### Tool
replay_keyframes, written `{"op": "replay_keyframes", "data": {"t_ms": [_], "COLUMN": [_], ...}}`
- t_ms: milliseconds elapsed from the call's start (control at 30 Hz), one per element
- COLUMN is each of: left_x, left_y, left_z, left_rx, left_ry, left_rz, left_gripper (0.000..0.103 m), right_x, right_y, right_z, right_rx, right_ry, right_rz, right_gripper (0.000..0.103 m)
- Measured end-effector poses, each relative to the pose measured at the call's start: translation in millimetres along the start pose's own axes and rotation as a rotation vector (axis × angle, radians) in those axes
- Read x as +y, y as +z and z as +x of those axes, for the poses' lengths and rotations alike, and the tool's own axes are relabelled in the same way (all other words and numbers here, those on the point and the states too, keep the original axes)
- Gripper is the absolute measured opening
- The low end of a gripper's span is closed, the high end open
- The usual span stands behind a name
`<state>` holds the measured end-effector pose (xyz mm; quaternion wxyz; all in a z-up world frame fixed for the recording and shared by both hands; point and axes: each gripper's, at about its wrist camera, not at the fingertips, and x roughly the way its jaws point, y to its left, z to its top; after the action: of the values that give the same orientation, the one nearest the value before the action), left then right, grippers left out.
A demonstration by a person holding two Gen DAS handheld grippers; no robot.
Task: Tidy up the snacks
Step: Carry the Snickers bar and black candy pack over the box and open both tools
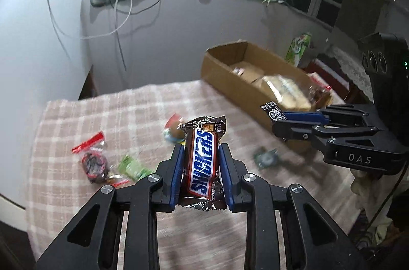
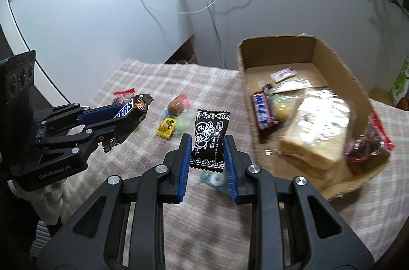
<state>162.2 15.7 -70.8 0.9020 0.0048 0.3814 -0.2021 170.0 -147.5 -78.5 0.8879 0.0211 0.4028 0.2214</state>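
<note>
Where plaid cloth (image 1: 107, 116) lies: glossy Snickers bar (image 1: 202, 162).

You see a glossy foil-like wrapper on the Snickers bar (image 1: 202, 165) and a shiny black plastic wrapper on the plum candy (image 2: 208, 139). The cardboard box (image 2: 278, 50) is matt brown paperboard. The tablecloth (image 1: 127, 111) is woven checked cloth – rough, matt. Gripper pads (image 2: 185, 165) look ribbed blue plastic – bodies matt black.
</note>
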Motion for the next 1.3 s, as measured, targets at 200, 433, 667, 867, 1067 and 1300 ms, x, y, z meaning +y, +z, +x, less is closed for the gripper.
{"op": "replay_keyframes", "data": {"t_ms": [200,433,667,867,1067,1300], "left_x": [-17,-43,-70,-94,-113,-126], "left_y": [15,33,45,50,53,56], "left_z": [7,16,28,40,51,58], "left_rx": [-0.028,-0.052,-0.062,-0.055,-0.043,-0.031], "left_ry": [-0.034,-0.065,-0.092,-0.113,-0.126,-0.127], "left_rz": [-0.005,0.002,0.015,0.032,0.052,0.073], "left_gripper": [0.026,0.026,0.026,0.026,0.026,0.026], "right_x": [-27,-62,-92,-110,-120,-126], "right_y": [2,3,-1,-2,-1,-1], "right_z": [-24,-36,-44,-44,-41,-39], "right_rx": [-0.038,-0.055,-0.057,-0.056,-0.056,-0.053], "right_ry": [-0.033,-0.072,-0.103,-0.116,-0.125,-0.128], "right_rz": [0.024,0.06,0.092,0.115,0.13,0.143], "right_gripper": [0.026,0.026,0.026,0.026,0.026,0.026]}}
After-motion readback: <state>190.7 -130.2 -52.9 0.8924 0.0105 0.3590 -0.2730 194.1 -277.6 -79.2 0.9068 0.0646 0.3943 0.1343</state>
